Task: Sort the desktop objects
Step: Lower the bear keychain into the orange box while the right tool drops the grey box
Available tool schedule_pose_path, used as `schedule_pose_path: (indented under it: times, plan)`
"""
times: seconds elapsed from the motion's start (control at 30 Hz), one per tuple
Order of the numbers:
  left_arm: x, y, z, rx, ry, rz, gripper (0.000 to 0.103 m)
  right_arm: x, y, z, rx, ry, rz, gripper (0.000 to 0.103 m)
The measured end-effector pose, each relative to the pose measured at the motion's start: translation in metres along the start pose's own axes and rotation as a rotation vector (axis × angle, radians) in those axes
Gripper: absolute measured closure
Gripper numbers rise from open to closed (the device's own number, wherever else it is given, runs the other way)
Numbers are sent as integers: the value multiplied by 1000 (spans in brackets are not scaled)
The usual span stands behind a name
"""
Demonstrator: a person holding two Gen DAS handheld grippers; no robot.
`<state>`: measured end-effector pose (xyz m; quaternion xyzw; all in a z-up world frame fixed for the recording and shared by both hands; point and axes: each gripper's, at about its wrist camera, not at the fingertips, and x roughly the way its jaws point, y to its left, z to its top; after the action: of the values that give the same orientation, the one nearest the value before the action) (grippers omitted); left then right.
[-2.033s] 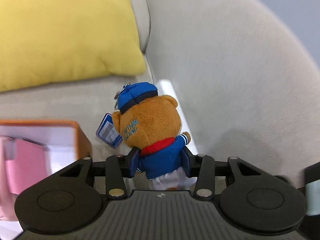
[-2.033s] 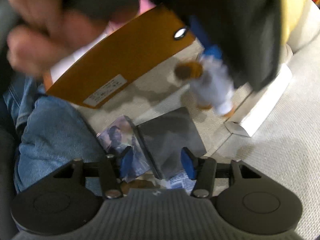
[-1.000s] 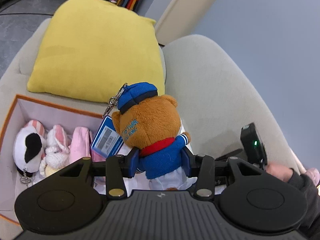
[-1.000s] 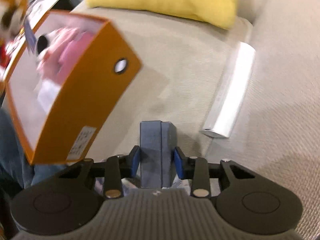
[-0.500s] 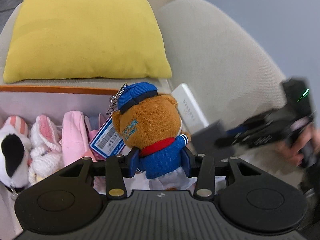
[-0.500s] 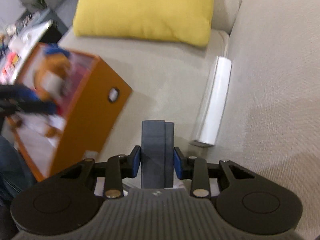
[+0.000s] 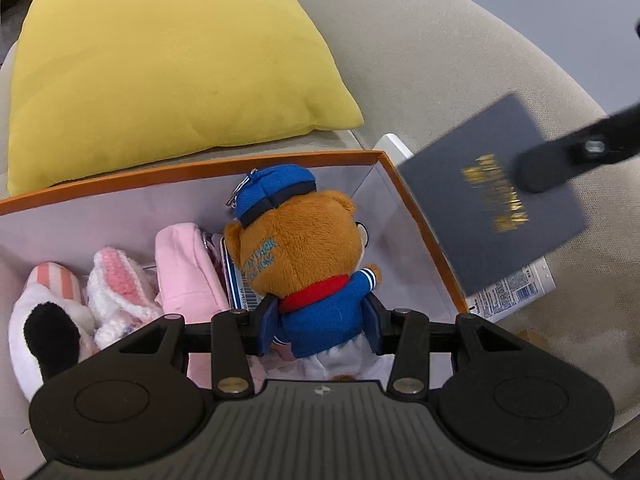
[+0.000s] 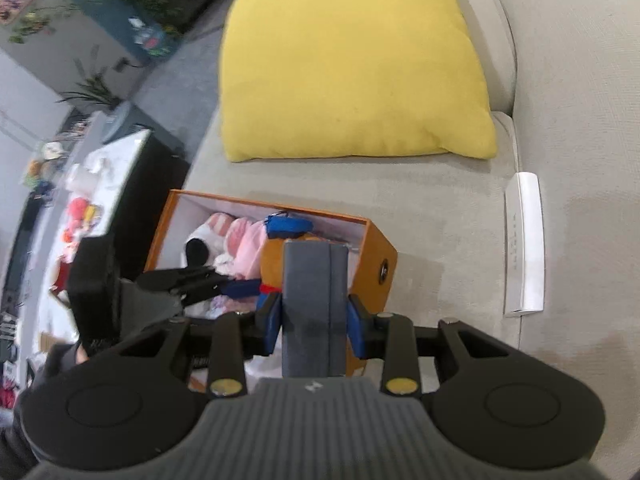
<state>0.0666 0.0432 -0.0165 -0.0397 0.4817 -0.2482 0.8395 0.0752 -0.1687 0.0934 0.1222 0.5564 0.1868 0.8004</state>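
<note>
Sorting is partly done. An orange box (image 7: 424,216) sits on a beige sofa (image 8: 360,184), near the seat's front edge, and already holds three pink and white soft toys (image 7: 120,292) lined up along its left side.

The left gripper (image 7: 320,326) has its jaws closed on a brown teddy bear (image 7: 304,248) in a blue cap and jacket, gripped at the body. The bear hangs over the box's right half, low inside the walls, so it looks close to being set down (it is not released yet).

The right gripper (image 8: 314,322) has its jaws clamped on a dark grey booklet (image 8: 314,304) with gold lettering, held on edge above the box's right wall. Where the booklet belongs cannot be told.

Left to sort, by the look of it: a white tube (image 7: 516,286) lying on the seat just right of the box, and a long white box (image 8: 524,244) along the seat's back edge.

A yellow cushion (image 8: 352,68) rests at the sofa's far end. Beyond the sofa's front edge are a cluttered dark cabinet (image 8: 132,184), potted plants and a grey floor.
</note>
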Motion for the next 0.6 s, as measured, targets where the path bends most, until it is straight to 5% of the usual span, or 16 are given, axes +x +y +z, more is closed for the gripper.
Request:
schedule_pose_path:
  times: [0.33, 0.6]
  plan:
    - [-6, -2, -17, 92, -6, -3, 53, 55, 53, 19, -6, 76, -323, 67]
    - [22, 0, -7, 154, 6, 46, 52, 93, 68, 24, -1, 165, -464, 68]
